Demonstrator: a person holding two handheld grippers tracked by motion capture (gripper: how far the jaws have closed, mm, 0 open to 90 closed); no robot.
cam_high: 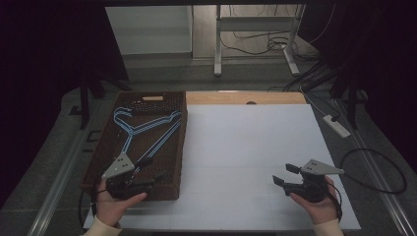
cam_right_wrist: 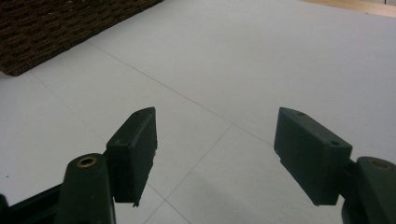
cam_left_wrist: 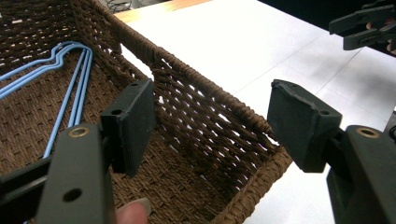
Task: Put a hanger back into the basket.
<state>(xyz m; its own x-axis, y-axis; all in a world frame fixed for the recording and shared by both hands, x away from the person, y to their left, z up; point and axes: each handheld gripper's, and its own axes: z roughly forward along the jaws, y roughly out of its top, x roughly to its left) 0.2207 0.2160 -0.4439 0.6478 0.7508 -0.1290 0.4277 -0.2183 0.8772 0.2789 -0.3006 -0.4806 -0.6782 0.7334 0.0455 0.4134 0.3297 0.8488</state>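
Your blue hangers (cam_high: 147,129) lie in the basket (cam_high: 101,147), hooks toward 11 o'clock, long axis 11-to-5. Left tongs (cam_high: 151,169) and right tongs (cam_high: 285,174) both gape, empty.

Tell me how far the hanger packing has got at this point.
Done: the blue wire hangers lie flat inside the brown woven wicker basket. In hand: nothing; the left gripper is open, straddling the basket's near right wall, and the right gripper is open above the white table. Left: no hangers lie outside the basket, so probably just pulling the left gripper clear.
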